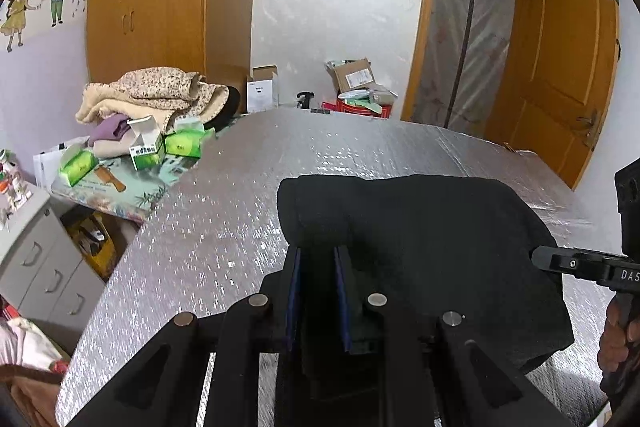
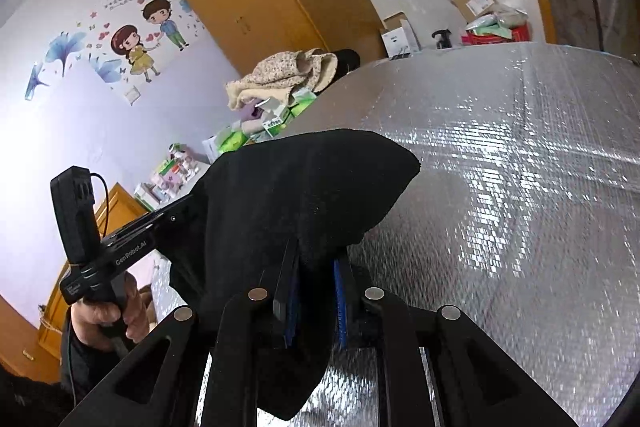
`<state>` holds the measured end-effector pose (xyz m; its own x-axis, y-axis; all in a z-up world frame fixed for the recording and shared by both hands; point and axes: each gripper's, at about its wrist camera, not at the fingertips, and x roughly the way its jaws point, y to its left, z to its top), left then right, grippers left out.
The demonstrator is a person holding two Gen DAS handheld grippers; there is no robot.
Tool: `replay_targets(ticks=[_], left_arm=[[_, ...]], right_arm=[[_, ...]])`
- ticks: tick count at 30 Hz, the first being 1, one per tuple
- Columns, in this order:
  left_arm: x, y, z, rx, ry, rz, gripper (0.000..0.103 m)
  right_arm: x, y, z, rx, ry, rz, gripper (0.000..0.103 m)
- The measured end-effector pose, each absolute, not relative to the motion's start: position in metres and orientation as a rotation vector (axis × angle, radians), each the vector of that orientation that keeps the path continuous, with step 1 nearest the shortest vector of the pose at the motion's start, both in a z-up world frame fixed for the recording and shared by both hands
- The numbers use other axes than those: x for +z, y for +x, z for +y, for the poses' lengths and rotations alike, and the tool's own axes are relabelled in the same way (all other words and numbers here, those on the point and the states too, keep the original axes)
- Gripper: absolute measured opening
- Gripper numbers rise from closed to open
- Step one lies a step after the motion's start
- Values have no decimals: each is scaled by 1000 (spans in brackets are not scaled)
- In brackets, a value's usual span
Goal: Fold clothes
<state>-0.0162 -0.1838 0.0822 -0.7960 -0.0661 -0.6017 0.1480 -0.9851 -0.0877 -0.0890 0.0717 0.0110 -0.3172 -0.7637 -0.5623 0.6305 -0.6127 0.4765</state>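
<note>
1. Step in hand: a fold of the black garment point(image 1: 420, 227) appears to be under way. Both tools hold one edge of it and carry that edge above the silver bench point(image 1: 224, 211).
2. Left tool point(image 1: 318, 255): the blue-padded fingers point(image 1: 293, 291) are drawn close together with black fabric pinched between them. The cloth runs forward from the grip and drapes down to the bench beyond.
3. Right tool point(image 2: 316, 263): its fingers are likewise drawn close together and pinch the garment. Fabric hangs over and below the grip, and a loose flap drops toward the bench.
4. Location of the garment: partly lifted, spanning the two tools. Its far part lies on the silver bench in the left wrist view. In the right wrist view the cloth rises in a hump between the tools.
5. Whether the far edge lies flat cannot be told; the dark fabric shows no detail.
6. Next move, as a judgement: carry both held corners together over the resting part, keeping them level and evenly spaced so the edge stays straight.
7. Lower the held edge onto the far part, align the edges, then release both grips.
8. Risk: the loose flap under the right tool may tuck beneath and crease the fold.
</note>
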Motion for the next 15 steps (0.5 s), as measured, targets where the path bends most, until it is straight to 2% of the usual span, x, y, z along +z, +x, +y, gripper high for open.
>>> replay_targets(ticks=[15], left_arm=[[62,-113,-222,-2822,1041,132,16]], right_arm=[[2,-176,9,-2062,991,-161,15]])
